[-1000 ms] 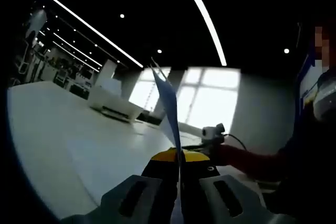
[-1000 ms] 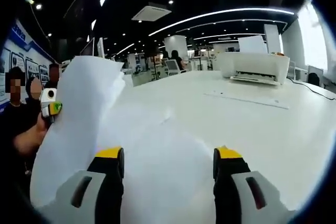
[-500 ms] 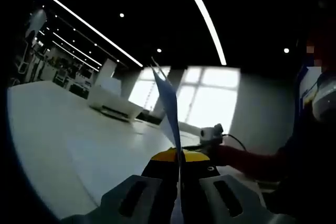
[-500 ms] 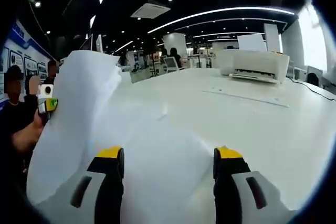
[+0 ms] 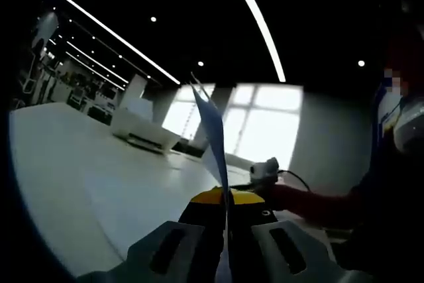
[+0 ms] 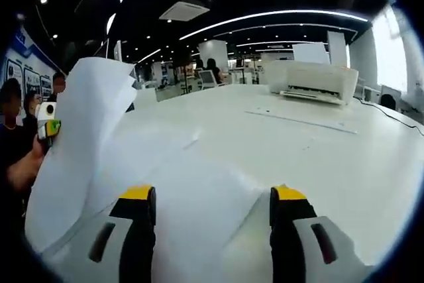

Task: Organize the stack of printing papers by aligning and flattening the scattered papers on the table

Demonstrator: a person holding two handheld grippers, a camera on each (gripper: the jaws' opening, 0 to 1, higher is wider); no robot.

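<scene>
Lower centre of the left gripper view: left gripper (image 5: pixel 227 211) clamped on the edge of the lifted papers (image 5: pixel 211 130), yellow-tipped jaws pressed together with the sheets rising edge-on between them toward the middle of the frame. Probably held upright so the loose sheets can be squared against one another before being laid flat.

Bottom of the right gripper view: right gripper (image 6: pixel 212 207) with jaws spread wide, nothing between them, poised over paper lying flat (image 6: pixel 199 197) on the white table (image 6: pixel 344 157). Likely kept free to tap or press sheets into line. Left of that frame: the lifted bundle curling up from the flat sheets, top corners fanned apart rather than aligned, so alignment judged far from finished. At the far left edge, the left gripper again, small, in a hand (image 6: pixel 20 167).

Further back, upper right of the right gripper view: white printer (image 6: pixel 311 81) on the tabletop, a thin flat strip in front of it, too small to tell what.

Far background: ceiling light strips and bright windows; people standing at the left.
</scene>
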